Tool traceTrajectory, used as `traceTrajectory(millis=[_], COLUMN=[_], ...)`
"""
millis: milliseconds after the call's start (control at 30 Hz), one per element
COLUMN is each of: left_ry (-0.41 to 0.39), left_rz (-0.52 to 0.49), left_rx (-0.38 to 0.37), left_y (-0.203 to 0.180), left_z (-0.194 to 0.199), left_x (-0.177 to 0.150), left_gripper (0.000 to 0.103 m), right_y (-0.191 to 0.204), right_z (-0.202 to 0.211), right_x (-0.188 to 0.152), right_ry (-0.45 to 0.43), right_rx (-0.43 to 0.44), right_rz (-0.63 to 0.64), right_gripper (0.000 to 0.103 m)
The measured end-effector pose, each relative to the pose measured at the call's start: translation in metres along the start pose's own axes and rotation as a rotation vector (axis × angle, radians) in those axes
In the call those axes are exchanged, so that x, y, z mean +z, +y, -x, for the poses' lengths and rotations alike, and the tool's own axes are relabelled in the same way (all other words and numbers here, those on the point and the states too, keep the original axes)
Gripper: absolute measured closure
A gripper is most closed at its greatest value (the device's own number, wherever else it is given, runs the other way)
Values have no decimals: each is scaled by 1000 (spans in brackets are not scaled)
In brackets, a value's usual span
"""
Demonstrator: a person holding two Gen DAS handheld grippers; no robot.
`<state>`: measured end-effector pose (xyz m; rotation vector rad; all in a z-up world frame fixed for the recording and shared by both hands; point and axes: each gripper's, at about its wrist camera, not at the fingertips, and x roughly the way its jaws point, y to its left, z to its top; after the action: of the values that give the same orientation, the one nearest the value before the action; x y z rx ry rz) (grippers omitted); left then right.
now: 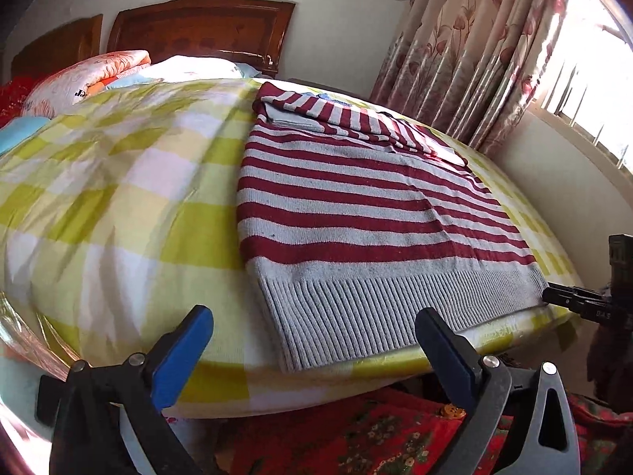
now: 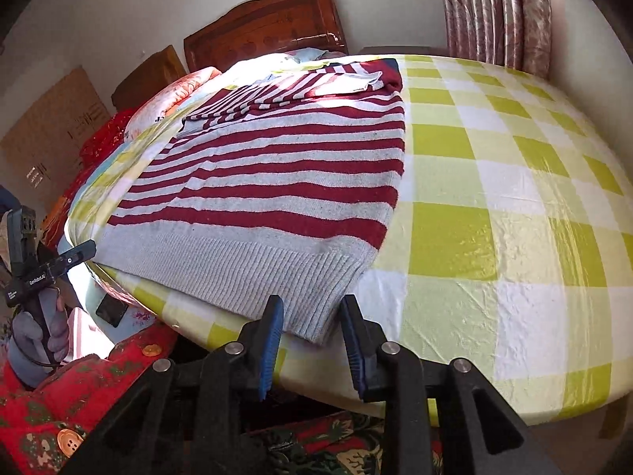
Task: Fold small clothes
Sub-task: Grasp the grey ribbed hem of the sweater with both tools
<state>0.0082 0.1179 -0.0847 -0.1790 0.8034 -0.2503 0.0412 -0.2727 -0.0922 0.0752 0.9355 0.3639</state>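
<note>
Lining up on the hem, by the look of it. 1 striped sweater lies flat on the counter (green/white check cloth), ribbed hem along the near edge, sleeves already folded across the chest at the far end, so prob. mid-fold: next step looks like hem up toward the collar.

Left tongs wide, nothing between the pads, hanging just off the near edge at the hem's left corner. Right tongs narrow, bracketing the hem's right corner; pads don't look pressed on the knit, so no grip yet imo. Both aimed at hem corners = symmetric pickup, keeps the fold square.

Count: sweater x1, tongs x2, gloved hand x1 visible (holding the left unit). Bed w/ wooden headboard and pillows behind the counter; floral curtain at the window side.
</note>
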Motion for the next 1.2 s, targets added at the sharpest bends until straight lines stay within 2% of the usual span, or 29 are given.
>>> traceTrajectory(millis=[100, 233, 300, 367, 600, 700, 900, 1000, 1033, 1067, 1100, 1167, 1200], left_ry=[4, 30, 69, 116, 170, 159, 194, 208, 200, 184, 172, 201, 193], left_rz=[9, 24, 8, -2, 126, 143, 23, -50, -66, -71, -52, 33, 33], left_rx=[-17, -17, 22, 23, 16, 53, 115, 176, 177, 179, 156, 24, -3], left_y=[2, -5, -14, -21, -1, -4, -34, -49, -50, -50, -46, -31, -28], left_z=[2, -5, -12, -12, -7, -12, -23, -33, -33, -30, -26, -25, -25], left_x=[-1, 6, 11, 11, 19, 22, 19, 18, 18, 18, 21, 23, 23], left_gripper=[0, 0, 0, 0, 0, 0, 0, 0, 0, 0, 0, 0, 0], right_y=[10, 1, 6, 13, 9, 13, 9, 17, 18, 18, 15, 7, 5], right_z=[-1, 1, -2, -4, -2, -5, -2, -5, -6, -7, -6, -4, -3], right_x=[-1, -2, 0, 1, 0, 2, -1, -1, -1, -1, -2, -3, -3], right_ry=[5, -4, -8, -6, -22, -25, -24, -33, -38, -48, -56, -69, -74], right_rx=[-1, 35, 2, -36, -25, -47, -43, -86, -104, -123, -105, -71, -64], right_rz=[35, -11, 10, 43, 25, 44, 32, 68, 76, 79, 67, 31, 21], right_gripper=[65, 66, 66, 66, 66, 66, 67, 68, 74, 85, 88, 92, 92])
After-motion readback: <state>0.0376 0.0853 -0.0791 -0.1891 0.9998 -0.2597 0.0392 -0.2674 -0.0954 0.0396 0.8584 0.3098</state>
